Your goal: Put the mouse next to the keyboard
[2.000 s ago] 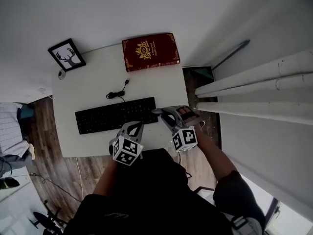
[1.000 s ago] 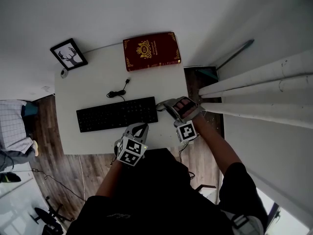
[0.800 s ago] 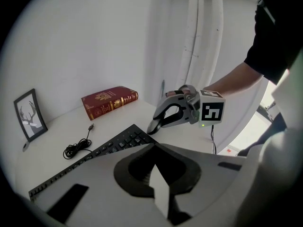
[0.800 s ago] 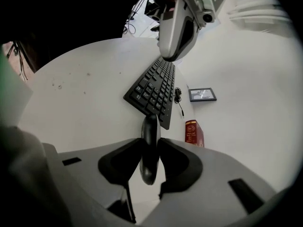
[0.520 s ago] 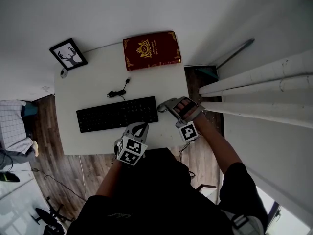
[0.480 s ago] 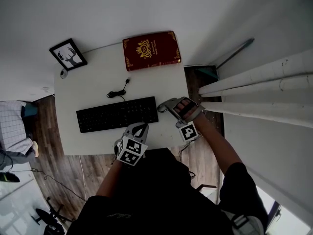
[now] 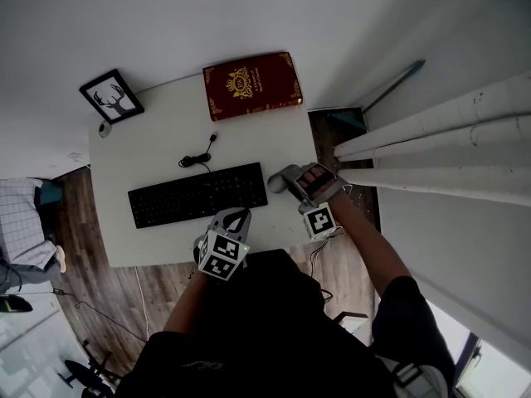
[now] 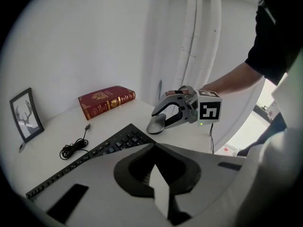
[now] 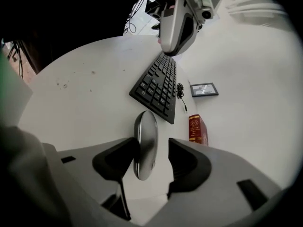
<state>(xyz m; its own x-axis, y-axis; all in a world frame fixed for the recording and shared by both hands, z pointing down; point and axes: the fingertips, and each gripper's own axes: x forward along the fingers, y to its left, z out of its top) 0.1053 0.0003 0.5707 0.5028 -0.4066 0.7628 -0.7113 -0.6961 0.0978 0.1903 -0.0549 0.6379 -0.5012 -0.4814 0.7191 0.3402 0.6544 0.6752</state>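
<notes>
The fingers [image 9: 187, 162] of the right gripper [image 9: 152, 145] have just been opened wide, and the mouse [image 9: 145, 131] is seen lying free between them on the table [image 9: 85, 93], low in the middle of the frame, just beside the end of the keyboard [image 9: 158, 86]. A straight pull-back is called for, so the mouse is not dragged askew. The left gripper [image 8: 155, 171] is seen closed on nothing.

Left tool [image 7: 236, 215] is shut, angled down; right tool [image 7: 290, 181] has just been opening its jaws, apart around the mouse [image 9: 145, 143].
</notes>
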